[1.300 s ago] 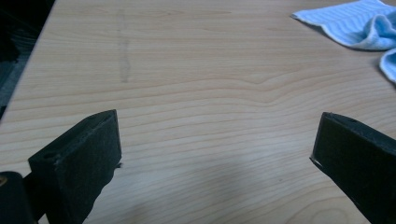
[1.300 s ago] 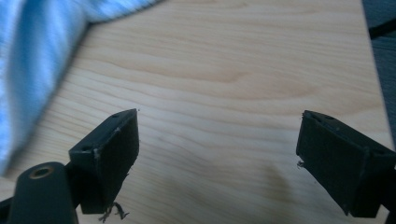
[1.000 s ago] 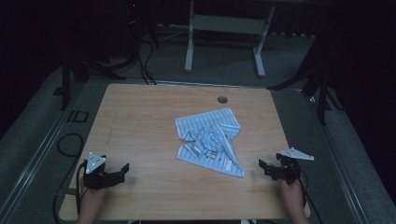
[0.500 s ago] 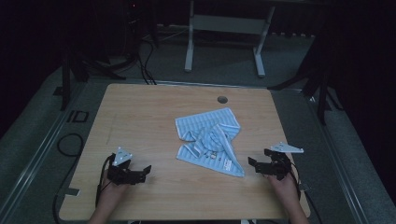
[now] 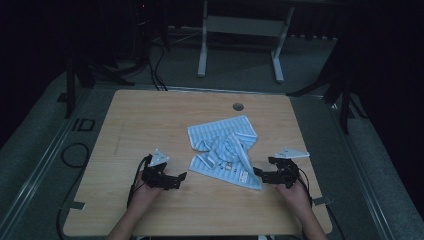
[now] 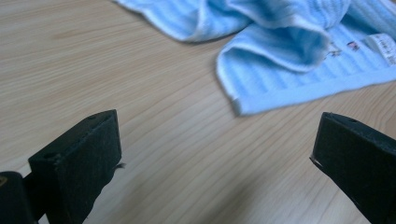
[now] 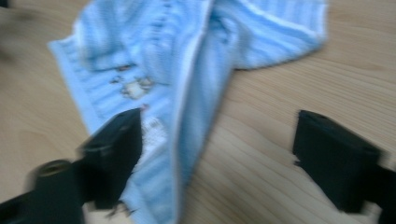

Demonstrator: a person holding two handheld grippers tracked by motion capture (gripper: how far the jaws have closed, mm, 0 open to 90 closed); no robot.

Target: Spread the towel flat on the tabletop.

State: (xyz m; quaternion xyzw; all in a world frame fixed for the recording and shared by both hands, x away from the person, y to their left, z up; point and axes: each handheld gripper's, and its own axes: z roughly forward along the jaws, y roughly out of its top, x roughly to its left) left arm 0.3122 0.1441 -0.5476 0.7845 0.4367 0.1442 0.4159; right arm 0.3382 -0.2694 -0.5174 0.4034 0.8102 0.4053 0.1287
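Observation:
A crumpled light-blue striped towel (image 5: 223, 148) lies on the wooden table (image 5: 150, 115), a little right of centre. My left gripper (image 5: 181, 178) is open, just left of the towel's near-left corner (image 6: 243, 105), with bare wood between its jaws. My right gripper (image 5: 259, 173) is open at the towel's near-right corner (image 7: 154, 186); its jaws straddle that corner, which carries a white label (image 7: 152, 130). In the left gripper view the towel (image 6: 289, 56) lies ahead, beyond the jaws.
A round cable hole (image 5: 238, 106) sits near the table's far edge. A white desk frame (image 5: 240, 30) stands on the floor behind the table. Cables (image 5: 75, 155) trail on the floor at the left. Bare wood surrounds the towel.
Both grippers have moved inward toward the towel. The left one travelled farther, from the table's left edge to beside the near-left corner. The towel has not moved.

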